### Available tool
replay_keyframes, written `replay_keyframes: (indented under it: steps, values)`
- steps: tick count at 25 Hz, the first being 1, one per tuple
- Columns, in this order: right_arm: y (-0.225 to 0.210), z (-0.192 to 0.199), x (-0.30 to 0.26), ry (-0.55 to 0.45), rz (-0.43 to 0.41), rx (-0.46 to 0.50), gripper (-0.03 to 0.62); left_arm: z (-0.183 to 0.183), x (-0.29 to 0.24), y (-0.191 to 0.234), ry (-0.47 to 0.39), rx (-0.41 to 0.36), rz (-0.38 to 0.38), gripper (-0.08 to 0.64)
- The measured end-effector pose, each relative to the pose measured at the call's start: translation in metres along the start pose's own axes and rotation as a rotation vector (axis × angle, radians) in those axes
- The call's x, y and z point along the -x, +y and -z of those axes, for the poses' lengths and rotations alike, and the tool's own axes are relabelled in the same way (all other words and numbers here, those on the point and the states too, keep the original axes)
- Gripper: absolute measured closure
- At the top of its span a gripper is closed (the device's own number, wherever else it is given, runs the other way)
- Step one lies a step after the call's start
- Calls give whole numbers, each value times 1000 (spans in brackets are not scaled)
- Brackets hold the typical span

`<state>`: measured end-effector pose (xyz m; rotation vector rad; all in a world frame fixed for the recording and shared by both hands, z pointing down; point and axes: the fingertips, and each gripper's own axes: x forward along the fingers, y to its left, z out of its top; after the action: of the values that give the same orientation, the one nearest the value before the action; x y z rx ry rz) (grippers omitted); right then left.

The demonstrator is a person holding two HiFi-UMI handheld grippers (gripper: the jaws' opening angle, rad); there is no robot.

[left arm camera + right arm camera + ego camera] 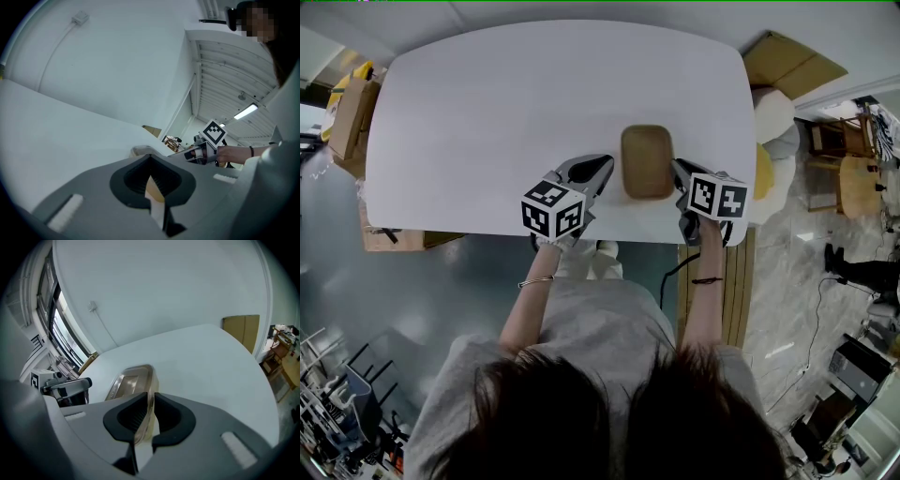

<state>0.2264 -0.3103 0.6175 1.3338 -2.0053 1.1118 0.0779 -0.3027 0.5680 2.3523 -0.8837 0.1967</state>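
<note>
the left tool (598, 174) is clamped shut on the left rim of the tan rectangular tray (647, 161), which lies near the front edge of the white bench (506, 103). the right tool (679, 172) pinches the tray's right rim between its jaws. both grips look made; the tray seems to rest flat on the bench, not yet lifted.

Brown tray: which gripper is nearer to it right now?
Neither, since both are on it. The left gripper is clamped on the left rim of the brown tray, and the right gripper is clamped on its right rim.
</note>
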Motion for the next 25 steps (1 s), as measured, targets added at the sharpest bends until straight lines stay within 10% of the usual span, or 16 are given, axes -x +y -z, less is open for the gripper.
replay_keyframes:
  steps: [25]
  values:
    - [6, -4, 9, -55, 41, -43, 549, -8, 14, 3, -29, -7, -2, 569]
